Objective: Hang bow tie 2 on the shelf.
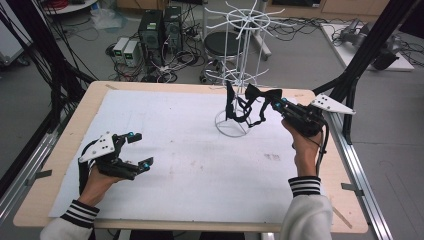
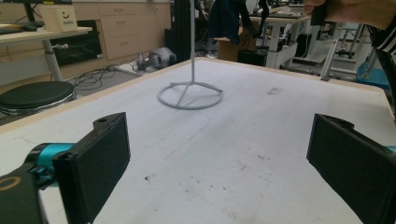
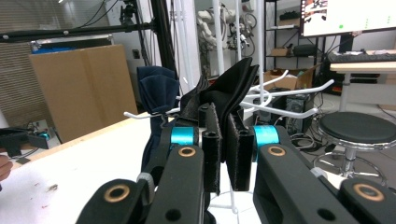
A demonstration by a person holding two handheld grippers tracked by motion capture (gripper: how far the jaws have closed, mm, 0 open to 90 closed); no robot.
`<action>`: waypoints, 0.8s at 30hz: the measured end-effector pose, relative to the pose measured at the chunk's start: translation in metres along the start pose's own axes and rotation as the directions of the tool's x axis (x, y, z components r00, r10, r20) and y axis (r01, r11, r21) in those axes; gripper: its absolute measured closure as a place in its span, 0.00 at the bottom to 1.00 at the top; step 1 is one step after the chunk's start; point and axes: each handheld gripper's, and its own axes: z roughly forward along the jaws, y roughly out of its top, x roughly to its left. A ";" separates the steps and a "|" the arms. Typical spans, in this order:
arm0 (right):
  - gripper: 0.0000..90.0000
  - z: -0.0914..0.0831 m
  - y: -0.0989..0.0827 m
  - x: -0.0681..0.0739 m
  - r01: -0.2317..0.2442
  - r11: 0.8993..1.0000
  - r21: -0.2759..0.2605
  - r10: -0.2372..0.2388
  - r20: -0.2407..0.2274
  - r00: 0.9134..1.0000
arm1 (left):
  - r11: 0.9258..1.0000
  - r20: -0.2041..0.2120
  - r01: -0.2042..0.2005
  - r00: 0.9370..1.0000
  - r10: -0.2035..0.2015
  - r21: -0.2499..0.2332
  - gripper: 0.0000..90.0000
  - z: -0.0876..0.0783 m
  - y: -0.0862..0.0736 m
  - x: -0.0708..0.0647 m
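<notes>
Right tool (image 3: 223, 154) clenched on black bow tie (image 3: 229, 95) — pinch clear in its own view; high view adds left tool (image 1: 140, 149) released over worktop (image 1: 200, 165).

Black bow tie (image 1: 261, 95) hanging beside rack (image 1: 239, 60)

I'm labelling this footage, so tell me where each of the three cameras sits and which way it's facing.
High view: above the near table edge, facing forward and down; both forearms, left gripper, right gripper show.
Left gripper view: rides that gripper, low over the table, facing the white rack; its open fingers frame it.
Right gripper view: rides that gripper, facing the rack's hooks; fingers pinch a black bow tie.
All share the rack.
</notes>
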 end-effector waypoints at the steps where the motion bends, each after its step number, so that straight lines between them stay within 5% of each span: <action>1: 0.96 0.000 0.000 -0.001 -0.002 1.000 -0.002 0.002 0.002 1.000 | 1.000 0.001 -0.002 1.000 0.002 0.002 0.07 0.000 0.000 0.000; 24: 0.96 0.011 -0.018 -0.014 -0.094 0.994 0.049 0.095 -0.016 0.995 | 1.000 -0.003 0.001 1.000 -0.001 0.004 0.07 -0.003 0.000 0.003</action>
